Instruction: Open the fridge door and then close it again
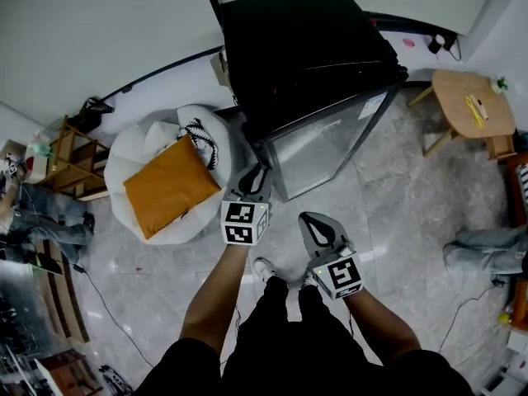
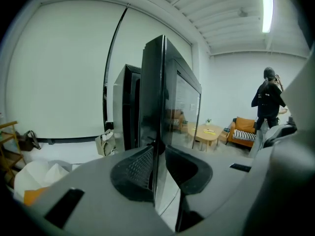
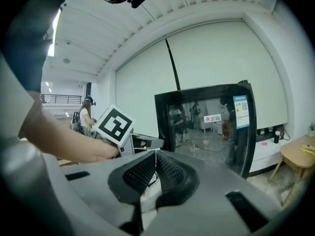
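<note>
Fridge door (image 1: 323, 143) ajar, our left gripper (image 1: 257, 173) on its edge
We've got the left jaws pinched on the glass door's free edge, swung out from the black fridge (image 1: 301, 48); our right gripper (image 1: 313, 221) hangs short of it, jaws together, empty.

Your fridge (image 1: 305, 48) is glossy black, its door (image 1: 322, 143) smooth, reflective glass. The floor (image 1: 396, 196) is polished, stone-look tile. The orange cushion (image 1: 172, 186) looks like matt cloth. Your left tongs (image 1: 254, 177) are matt grey plastic with ribbed black pads (image 2: 140, 167).
</note>
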`<state>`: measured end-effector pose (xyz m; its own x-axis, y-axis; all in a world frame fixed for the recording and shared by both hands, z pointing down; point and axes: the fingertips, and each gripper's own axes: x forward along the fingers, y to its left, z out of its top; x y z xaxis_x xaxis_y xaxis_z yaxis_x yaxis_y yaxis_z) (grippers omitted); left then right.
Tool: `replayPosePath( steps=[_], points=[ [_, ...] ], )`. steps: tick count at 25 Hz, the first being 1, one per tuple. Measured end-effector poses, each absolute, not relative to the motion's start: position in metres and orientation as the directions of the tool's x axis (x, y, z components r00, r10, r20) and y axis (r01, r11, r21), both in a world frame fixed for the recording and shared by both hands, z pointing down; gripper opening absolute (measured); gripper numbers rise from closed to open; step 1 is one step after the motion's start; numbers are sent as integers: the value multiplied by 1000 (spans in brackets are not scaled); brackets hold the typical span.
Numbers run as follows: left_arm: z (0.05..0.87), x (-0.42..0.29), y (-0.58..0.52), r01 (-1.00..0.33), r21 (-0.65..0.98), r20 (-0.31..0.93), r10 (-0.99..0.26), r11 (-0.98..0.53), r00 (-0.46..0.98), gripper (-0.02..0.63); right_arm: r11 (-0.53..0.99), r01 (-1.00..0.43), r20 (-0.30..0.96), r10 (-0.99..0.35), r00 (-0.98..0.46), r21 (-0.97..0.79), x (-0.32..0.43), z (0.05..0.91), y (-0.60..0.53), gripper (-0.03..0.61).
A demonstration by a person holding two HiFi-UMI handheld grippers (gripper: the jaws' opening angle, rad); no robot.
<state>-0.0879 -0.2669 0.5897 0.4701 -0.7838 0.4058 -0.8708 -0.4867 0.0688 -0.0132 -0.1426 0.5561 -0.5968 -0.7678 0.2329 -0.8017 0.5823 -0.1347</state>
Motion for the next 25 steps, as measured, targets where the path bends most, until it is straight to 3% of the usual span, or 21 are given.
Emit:
replayPosePath(
  steps=[25],
  points=[
    [591,-61,-215,-820,30,429,-734,-571,527,74,503,-855,202,-830,-519,-128,33,543,-119,18]
  ],
)
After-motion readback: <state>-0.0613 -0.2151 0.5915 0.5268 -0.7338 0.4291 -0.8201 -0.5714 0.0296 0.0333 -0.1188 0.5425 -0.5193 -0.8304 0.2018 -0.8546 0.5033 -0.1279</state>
